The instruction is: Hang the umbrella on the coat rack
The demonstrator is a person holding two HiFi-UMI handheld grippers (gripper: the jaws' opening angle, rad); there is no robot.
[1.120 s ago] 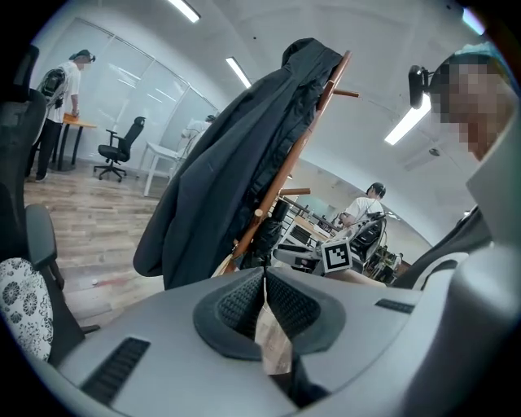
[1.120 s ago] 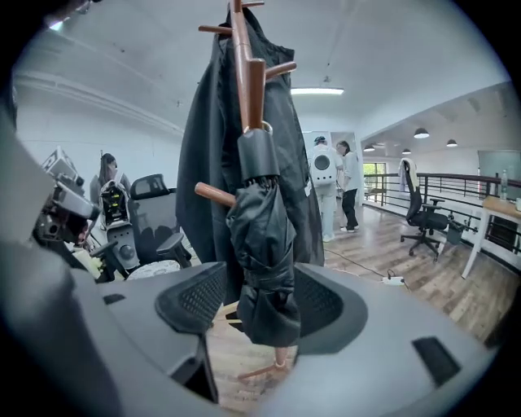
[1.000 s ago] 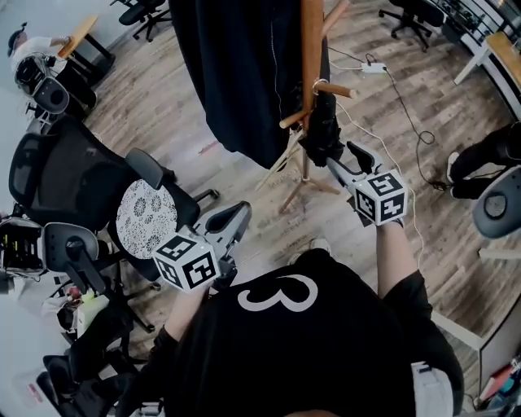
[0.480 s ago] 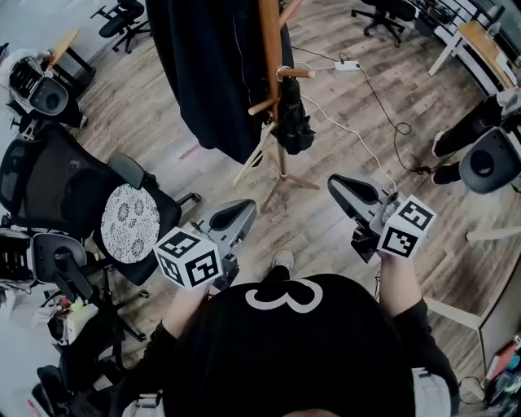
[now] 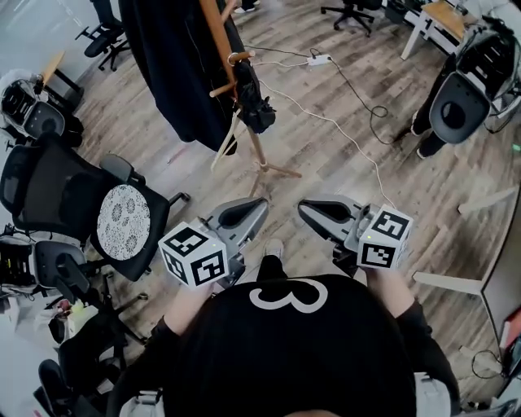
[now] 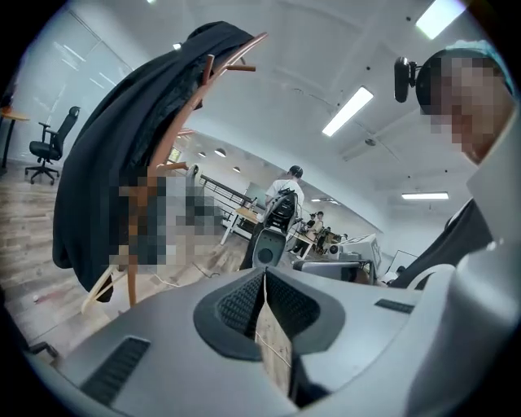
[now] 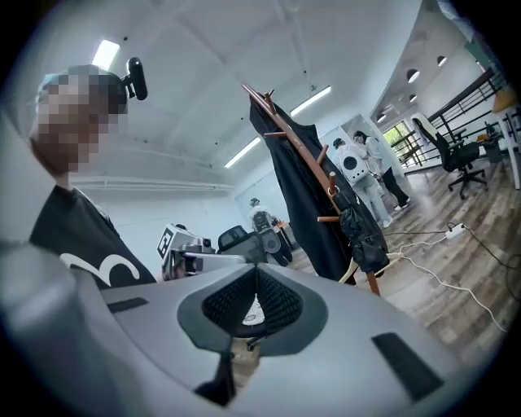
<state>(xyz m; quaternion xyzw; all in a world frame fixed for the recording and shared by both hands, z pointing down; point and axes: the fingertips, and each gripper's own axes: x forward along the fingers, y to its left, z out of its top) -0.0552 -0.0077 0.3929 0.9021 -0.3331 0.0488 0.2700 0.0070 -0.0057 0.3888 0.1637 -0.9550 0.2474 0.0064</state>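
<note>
The black folded umbrella (image 5: 256,110) hangs from a peg on the wooden coat rack (image 5: 213,24), beside a long black coat (image 5: 167,65). It also shows in the right gripper view as the umbrella (image 7: 365,236) on the rack (image 7: 305,163). Both grippers are held close to my body, well short of the rack. My left gripper (image 5: 259,205) is shut and empty, its jaws meeting in the left gripper view (image 6: 264,277). My right gripper (image 5: 303,208) has just been closing. It is now shut with nothing between its jaws (image 7: 256,281).
Black office chairs (image 5: 57,187), one with a patterned round cushion (image 5: 124,221), crowd the left. A white cable and power strip (image 5: 319,59) run across the wooden floor behind the rack's spread legs (image 5: 264,167). Another chair (image 5: 457,102) stands at the far right.
My right gripper has come away from the umbrella, drawn back toward my body, and its jaws have closed. The umbrella stays hanging on the peg. The left gripper has also shifted.
</note>
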